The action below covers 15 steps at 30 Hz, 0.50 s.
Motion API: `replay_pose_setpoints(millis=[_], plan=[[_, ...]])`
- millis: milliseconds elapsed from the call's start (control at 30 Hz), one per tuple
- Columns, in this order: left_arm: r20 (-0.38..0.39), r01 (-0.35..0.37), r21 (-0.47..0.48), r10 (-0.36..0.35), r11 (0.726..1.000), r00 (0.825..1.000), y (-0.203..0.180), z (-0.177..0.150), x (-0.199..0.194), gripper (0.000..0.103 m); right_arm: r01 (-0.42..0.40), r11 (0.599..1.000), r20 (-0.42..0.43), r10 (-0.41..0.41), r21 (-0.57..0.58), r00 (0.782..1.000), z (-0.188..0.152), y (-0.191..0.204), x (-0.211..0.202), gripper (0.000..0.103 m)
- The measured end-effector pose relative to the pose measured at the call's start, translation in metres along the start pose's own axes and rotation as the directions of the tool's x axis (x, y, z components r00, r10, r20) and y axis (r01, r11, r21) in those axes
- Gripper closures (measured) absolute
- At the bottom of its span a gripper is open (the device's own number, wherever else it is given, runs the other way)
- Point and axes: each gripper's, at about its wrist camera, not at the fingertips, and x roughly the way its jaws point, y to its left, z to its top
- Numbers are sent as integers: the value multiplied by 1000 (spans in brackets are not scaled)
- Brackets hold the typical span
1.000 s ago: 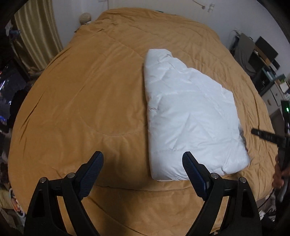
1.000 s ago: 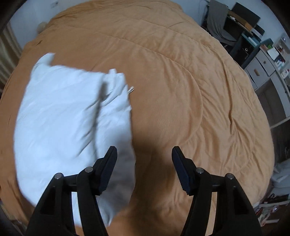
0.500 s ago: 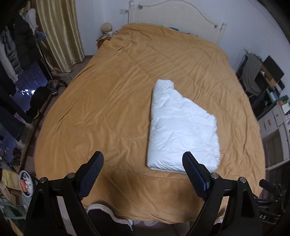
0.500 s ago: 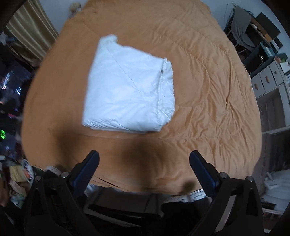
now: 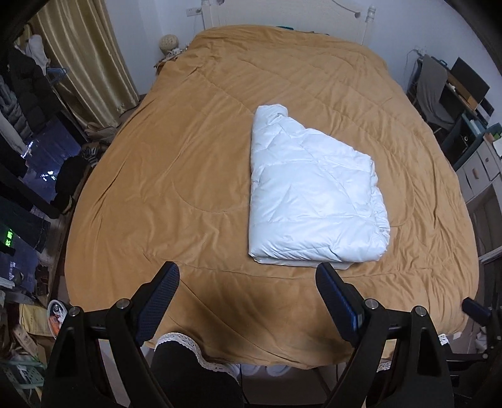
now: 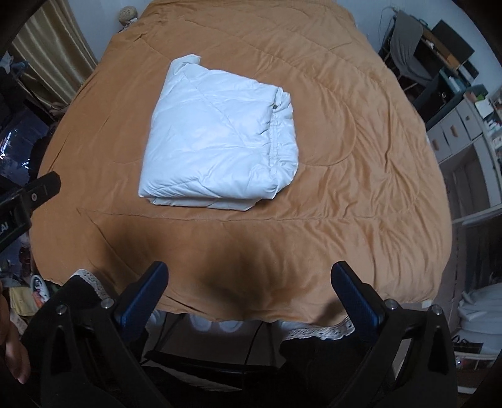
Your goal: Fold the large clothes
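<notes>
A white quilted puffy garment (image 5: 310, 194) lies folded into a thick, roughly square bundle on the ochre bedspread (image 5: 175, 169); the right wrist view shows the same white bundle (image 6: 219, 141) with its zipper edge to the right. My left gripper (image 5: 248, 282) hangs open high above the foot of the bed, nothing between its blue pads. My right gripper (image 6: 249, 282) stands open as wide as it goes, also empty and well clear of the garment. The other gripper's black tip (image 6: 34, 191) shows at the left edge of the right wrist view.
A white headboard (image 5: 282, 12) stands at the far end. Gold curtains (image 5: 81, 59) and hanging dark clothes (image 5: 28, 91) line the left side. A chair and desk (image 5: 439, 91) and drawers (image 5: 480, 166) stand at the right. Clutter covers the floor at lower left (image 5: 28, 329).
Both grippers rose and drew back from the garment toward the foot of the bed. The right gripper's jaws widened and let go of the garment, which now lies folded.
</notes>
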Motion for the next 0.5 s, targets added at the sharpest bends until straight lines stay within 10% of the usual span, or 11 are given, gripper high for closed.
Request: replay_pose_setpoints(millis=[500], plan=[[-7,57,14,-57,998,998,-8,-2,-2,14,-60,998,-20,61,21,998,5,-5,4,0]])
